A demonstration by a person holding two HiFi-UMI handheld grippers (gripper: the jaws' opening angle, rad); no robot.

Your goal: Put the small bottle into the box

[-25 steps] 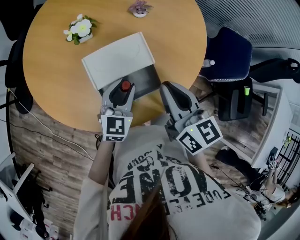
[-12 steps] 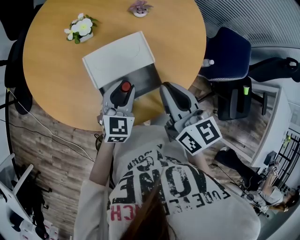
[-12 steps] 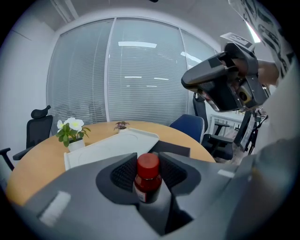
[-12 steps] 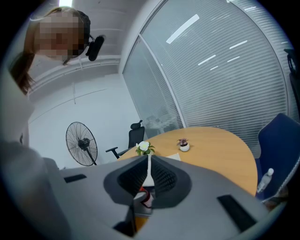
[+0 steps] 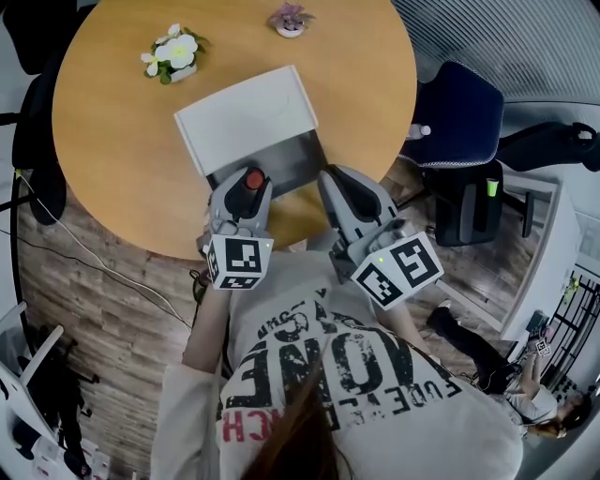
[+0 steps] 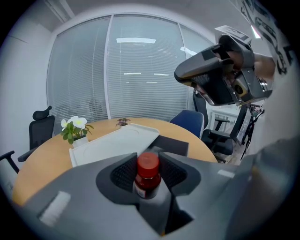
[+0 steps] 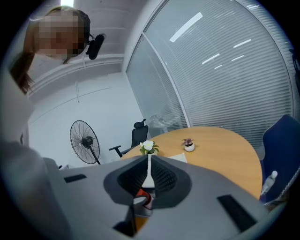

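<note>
Little shifted: left tool (image 5: pixel 250 184) clamped on small bottle (image 6: pixel 148 169) at box (image 5: pixel 246 120) edge; right tool (image 7: pixel 149 165) closed, empty.

A round, light-wood desk (image 5: pixel 112 141) carries a white-flowered plant in a small pot (image 5: pixel 174 54) at its far left and a tiny purple plant in a white bowl (image 5: pixel 290 18) at its far edge. A blue upholstered chair (image 5: pixel 459 108) stands to the right and a black office chair (image 6: pixel 38 136) to the left, on grey-brown plank flooring (image 5: pixel 94 319). A black pedestal fan (image 7: pixel 85 140) stands before a white wall.

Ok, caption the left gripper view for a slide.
The left hand-held gripper grips the red-capped small bottle, facing the box.
</note>
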